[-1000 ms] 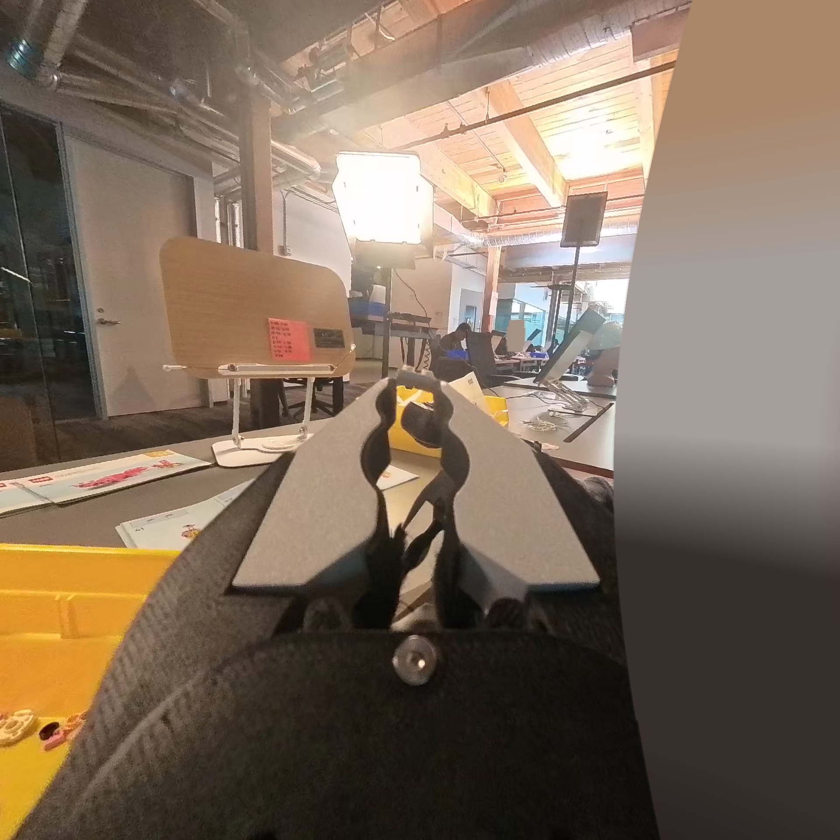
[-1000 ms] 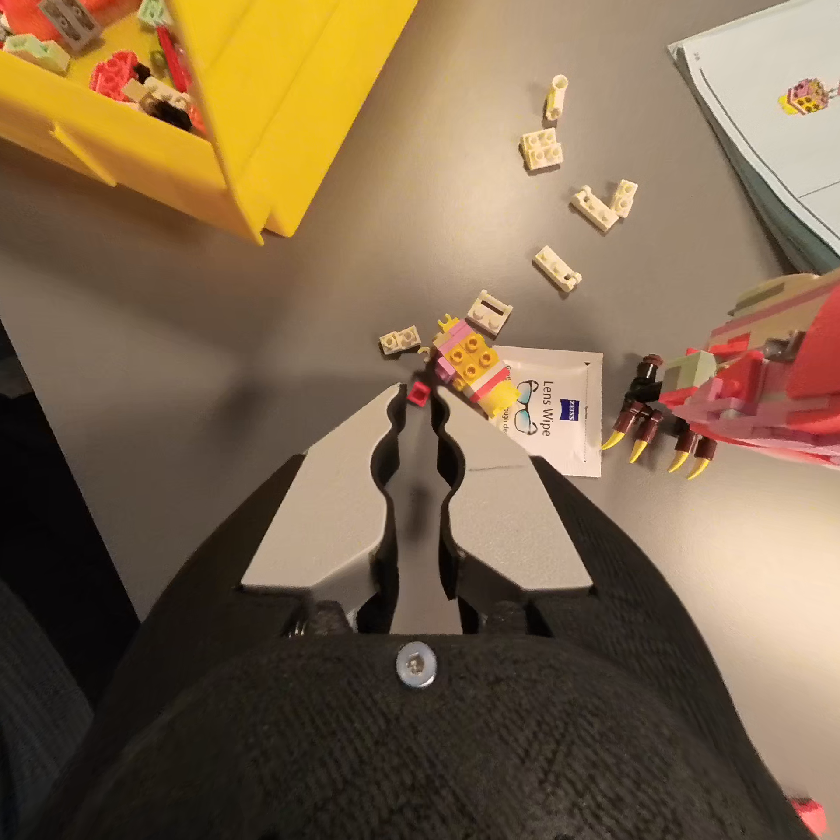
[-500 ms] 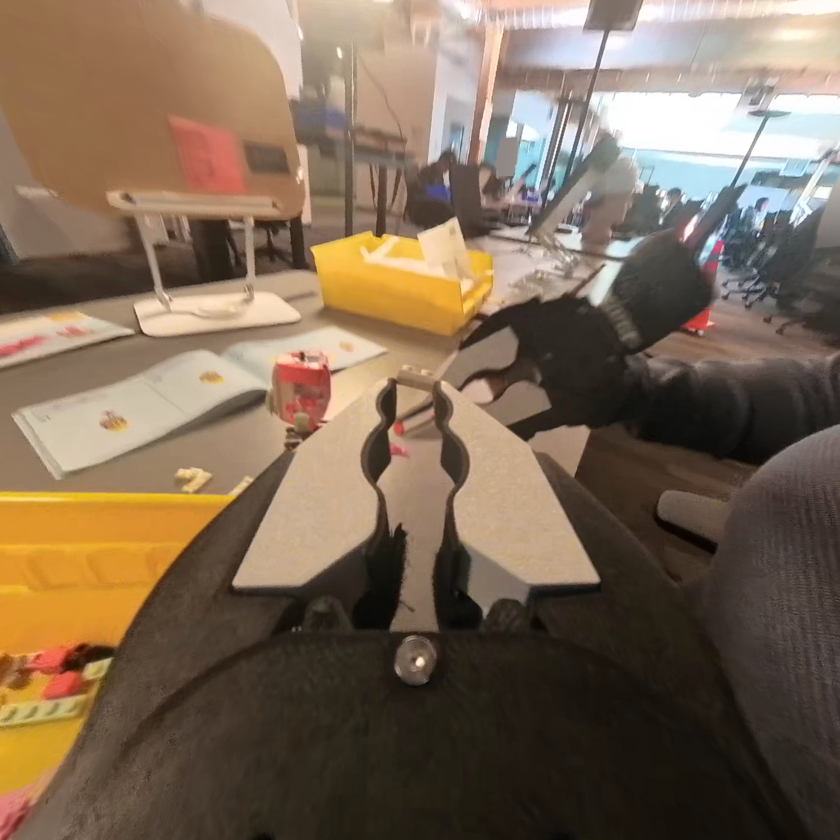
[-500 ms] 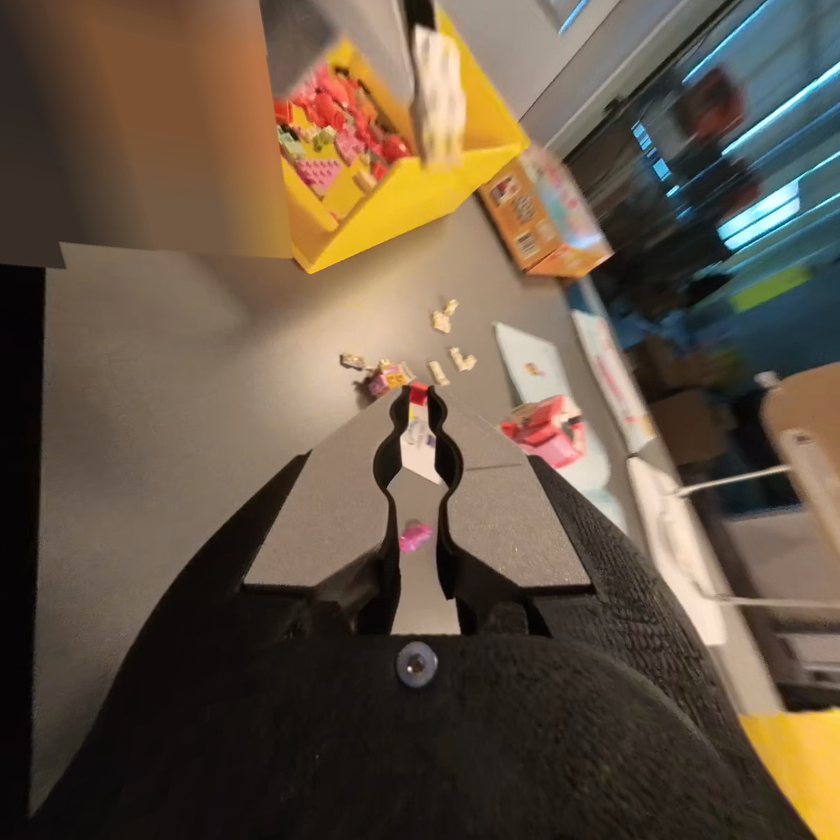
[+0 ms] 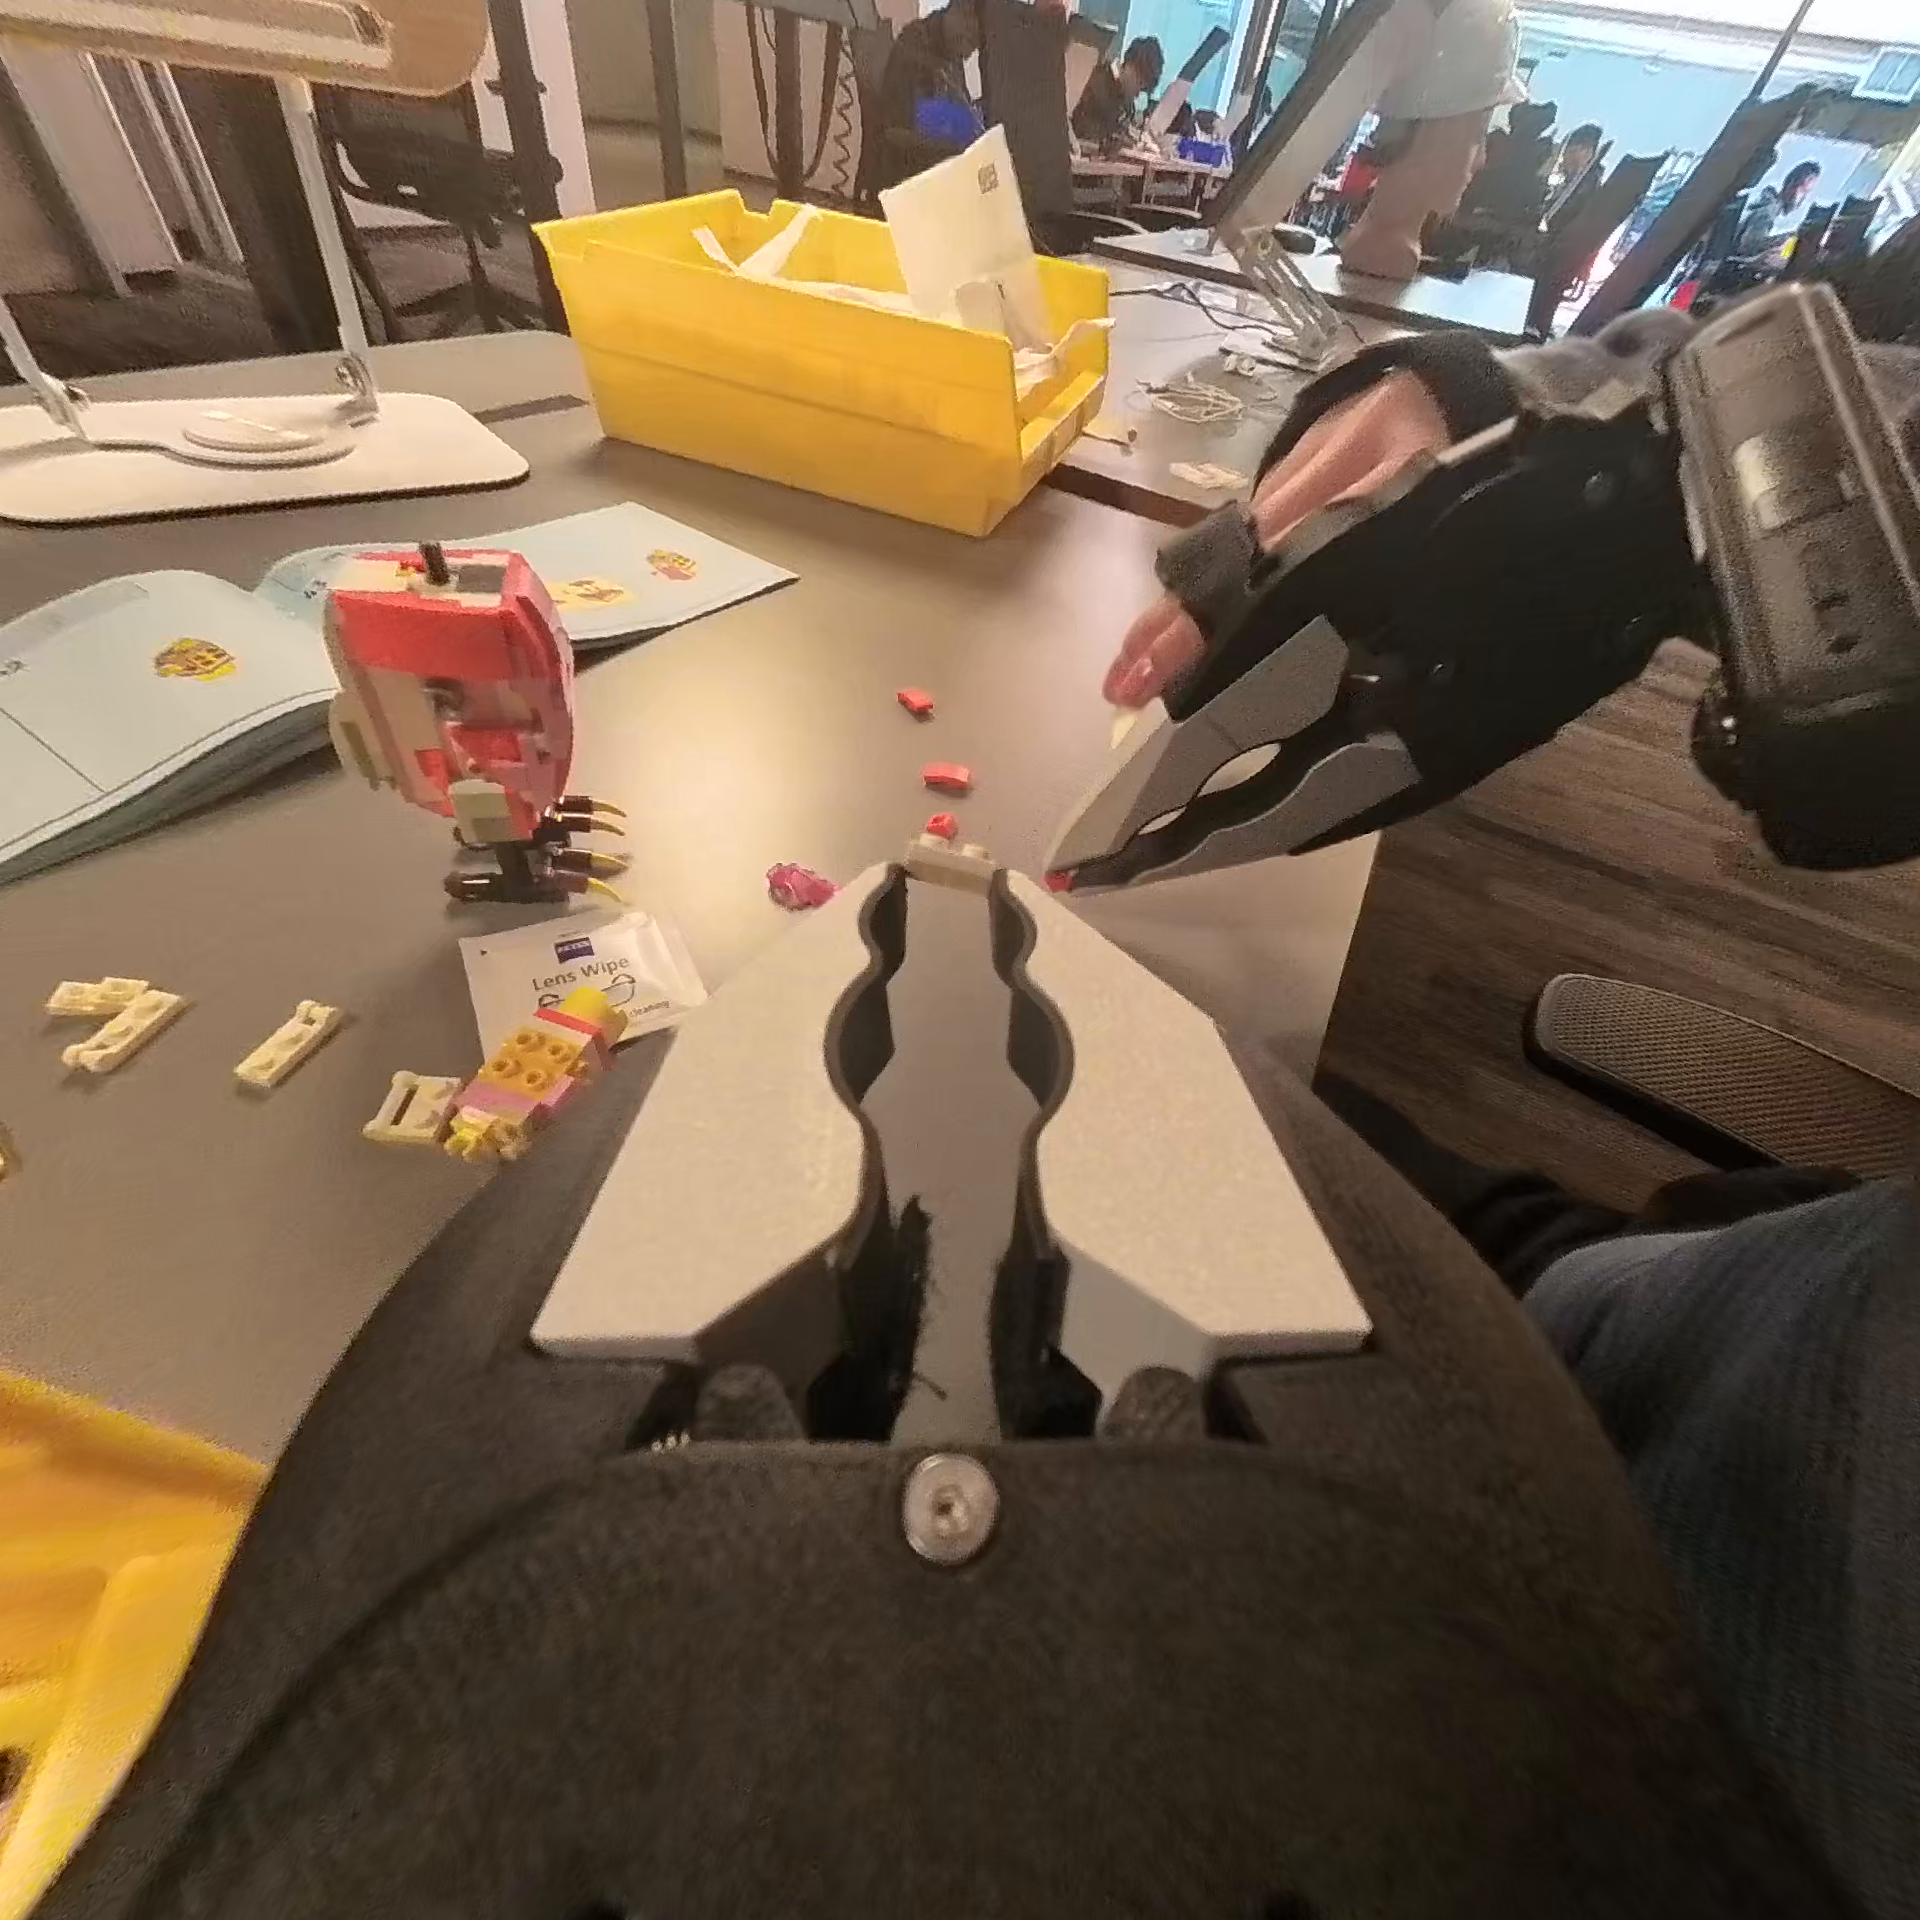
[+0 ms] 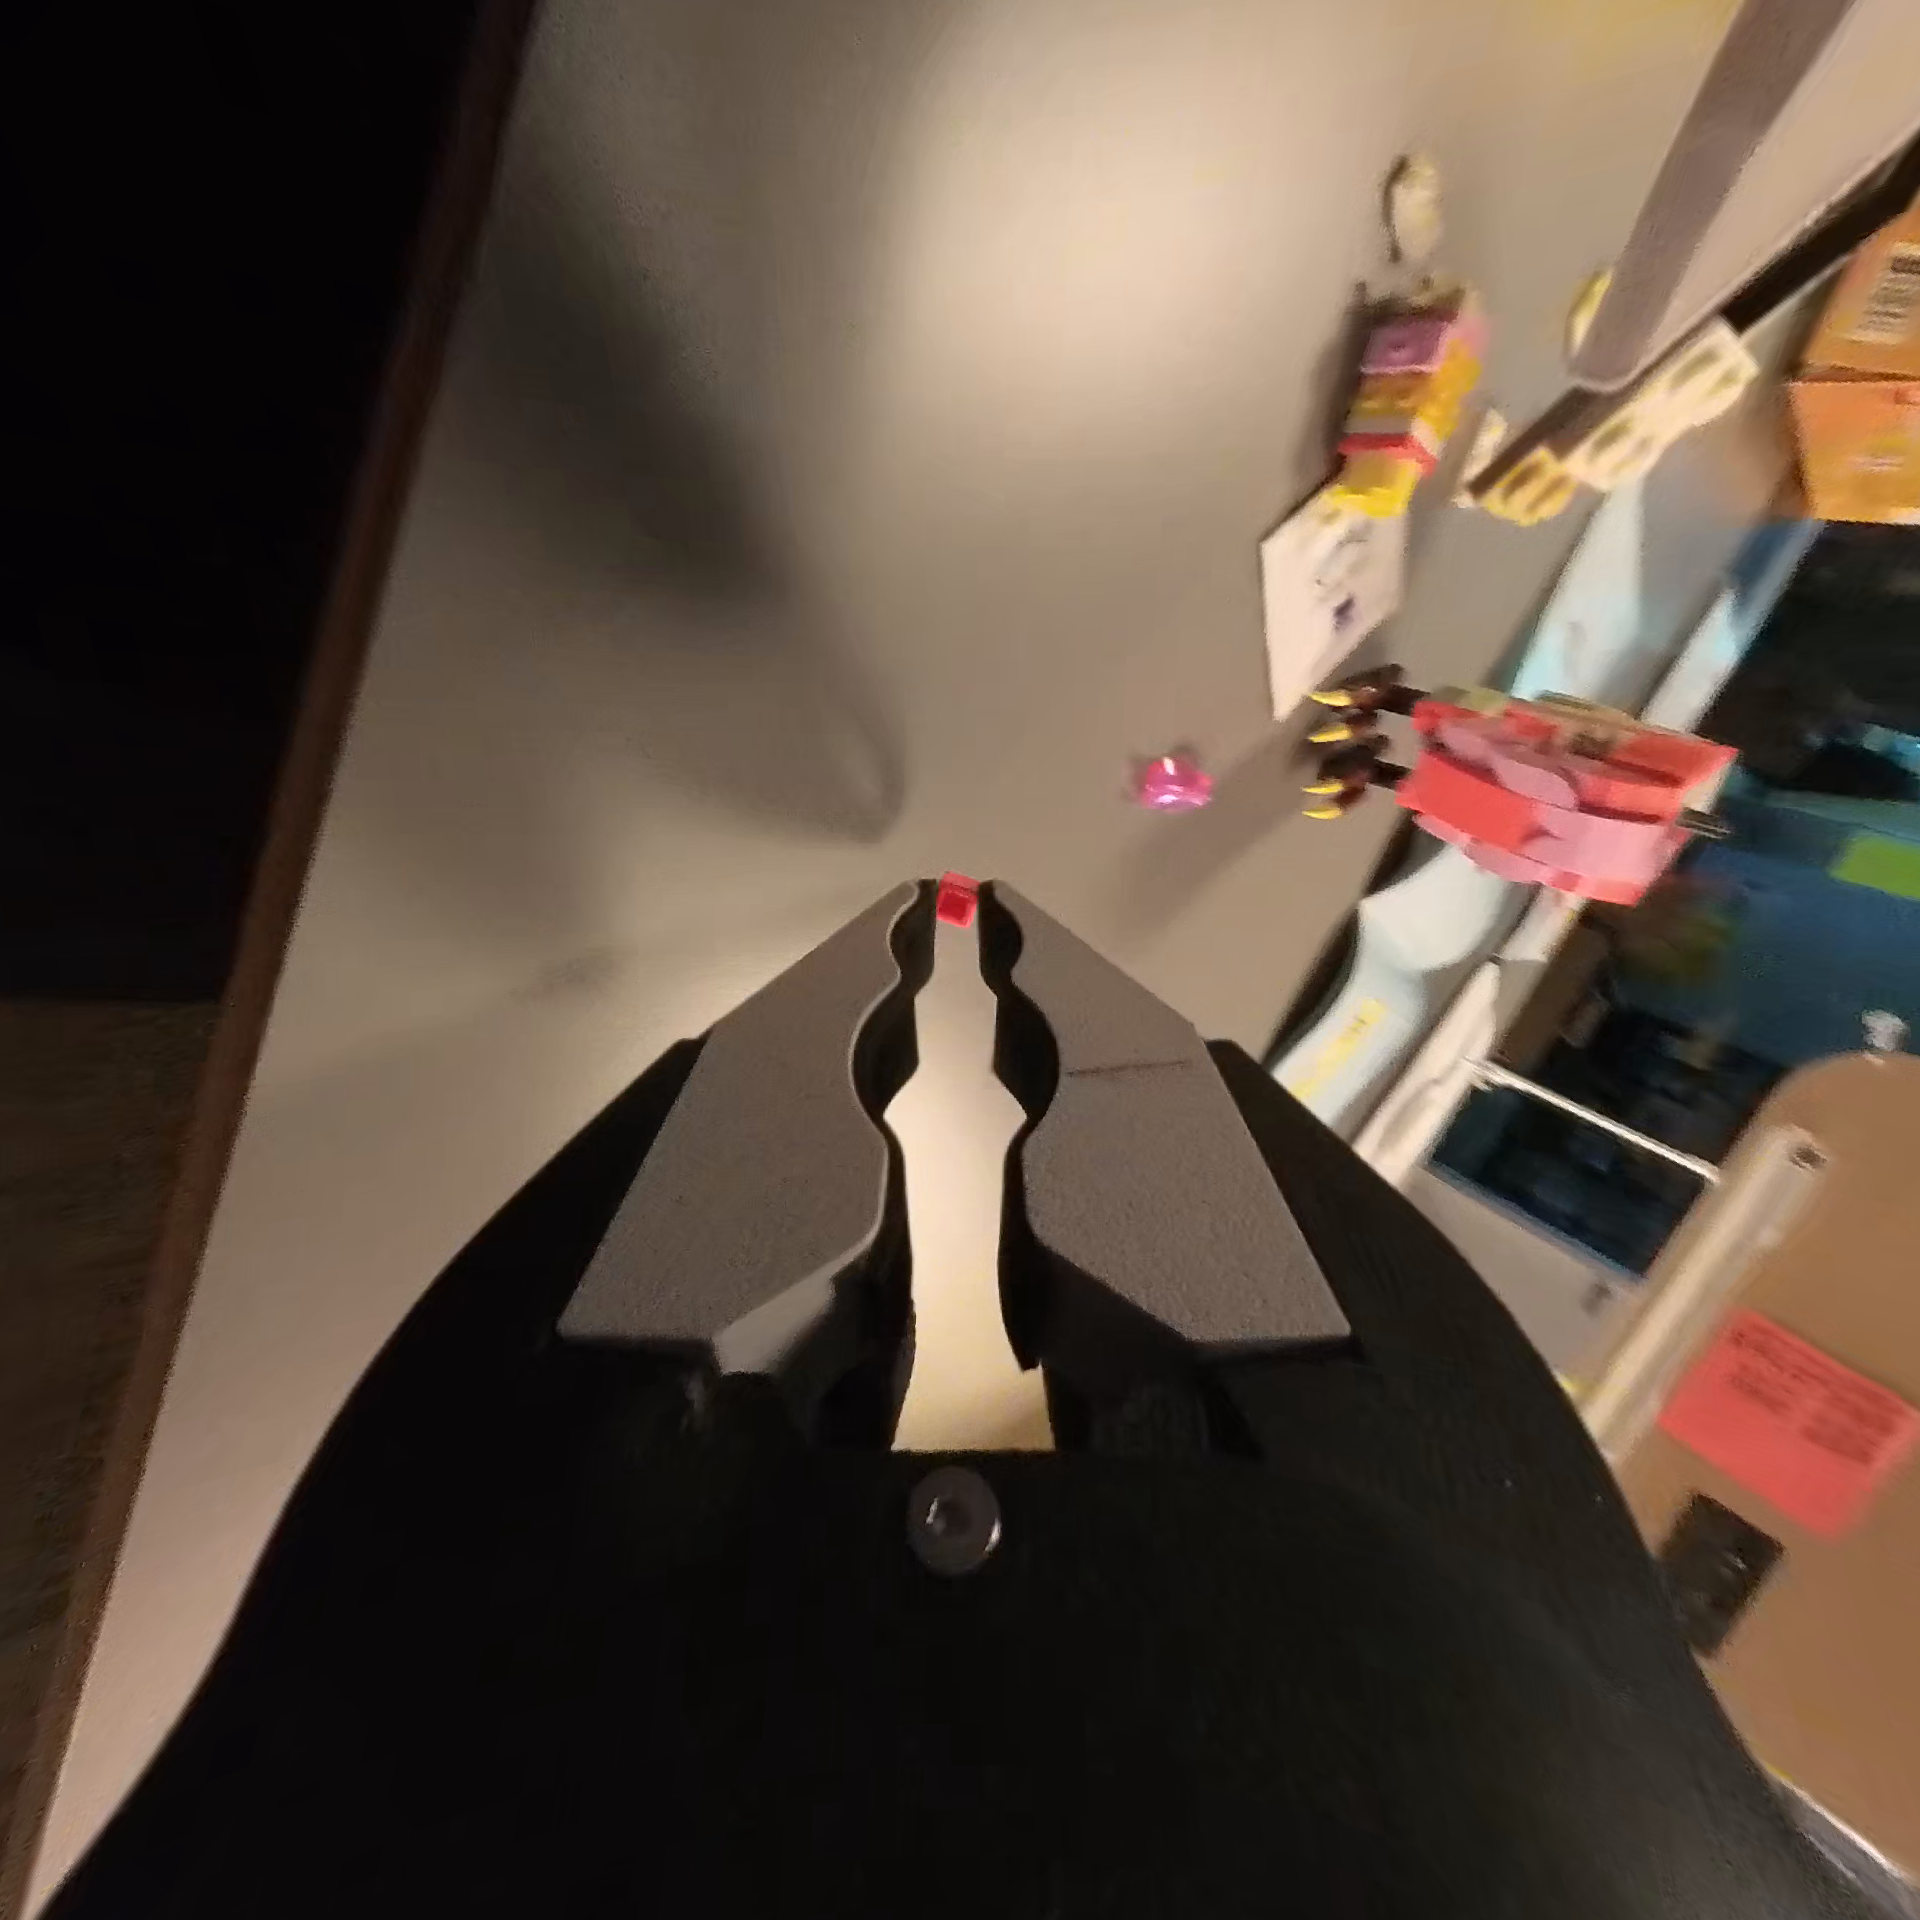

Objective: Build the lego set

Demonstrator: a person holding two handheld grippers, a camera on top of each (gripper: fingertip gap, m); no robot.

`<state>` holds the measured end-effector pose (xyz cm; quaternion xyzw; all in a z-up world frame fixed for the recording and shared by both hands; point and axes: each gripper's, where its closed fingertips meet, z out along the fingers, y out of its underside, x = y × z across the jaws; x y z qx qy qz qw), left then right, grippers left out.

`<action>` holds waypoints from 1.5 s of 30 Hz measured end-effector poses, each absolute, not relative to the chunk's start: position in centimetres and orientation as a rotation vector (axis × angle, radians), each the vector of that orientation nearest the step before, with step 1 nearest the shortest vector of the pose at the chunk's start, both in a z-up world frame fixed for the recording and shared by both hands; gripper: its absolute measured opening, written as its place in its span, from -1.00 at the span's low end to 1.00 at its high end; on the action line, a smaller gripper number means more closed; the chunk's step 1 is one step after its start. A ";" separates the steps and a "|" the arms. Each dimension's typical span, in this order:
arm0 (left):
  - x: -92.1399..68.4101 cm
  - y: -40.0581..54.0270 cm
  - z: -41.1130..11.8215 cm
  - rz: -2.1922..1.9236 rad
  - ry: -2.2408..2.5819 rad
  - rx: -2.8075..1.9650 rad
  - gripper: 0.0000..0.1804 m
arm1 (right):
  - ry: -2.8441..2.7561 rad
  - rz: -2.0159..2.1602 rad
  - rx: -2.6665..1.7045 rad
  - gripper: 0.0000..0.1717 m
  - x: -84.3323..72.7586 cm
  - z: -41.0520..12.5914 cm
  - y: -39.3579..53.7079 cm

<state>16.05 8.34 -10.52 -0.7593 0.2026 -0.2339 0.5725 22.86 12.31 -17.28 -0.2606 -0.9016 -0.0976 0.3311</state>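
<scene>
L gripper (image 5: 948, 883) points at 12 o'clock, low over the grey table (image 5: 727, 748), jaws narrow and clamped on a cream brick (image 5: 945, 864). R gripper (image 5: 1062, 883) (gloved hand (image 5: 1455, 582) behind it) slants in from 2 o'clock, tips just beside that brick, pinching a tiny red brick (image 6: 956, 900). Farther off at 10 o'clock stands a red-pink model w/ claws (image 5: 468, 717).

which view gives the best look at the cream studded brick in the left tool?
Left wrist view: the cream studded brick sits sharp between the left tool's tips, studs visible. The right wrist view is blurred and centres on the right tool pinching a small red piece; no clear sight of that brick.
</scene>
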 end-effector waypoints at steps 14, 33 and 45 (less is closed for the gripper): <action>16.5 8.3 -10.6 -0.594 0.486 -1.770 -0.84 | -2.549 -0.157 -0.739 -0.79 23.8 -18.0 10.6; 16.9 8.0 -10.3 -0.657 0.490 -1.752 -0.84 | -2.143 0.747 -1.524 -0.77 23.3 -17.8 11.1; 17.4 8.0 -10.7 -0.685 0.500 -1.762 -0.84 | -2.101 0.973 -1.362 -0.82 23.1 -18.2 10.7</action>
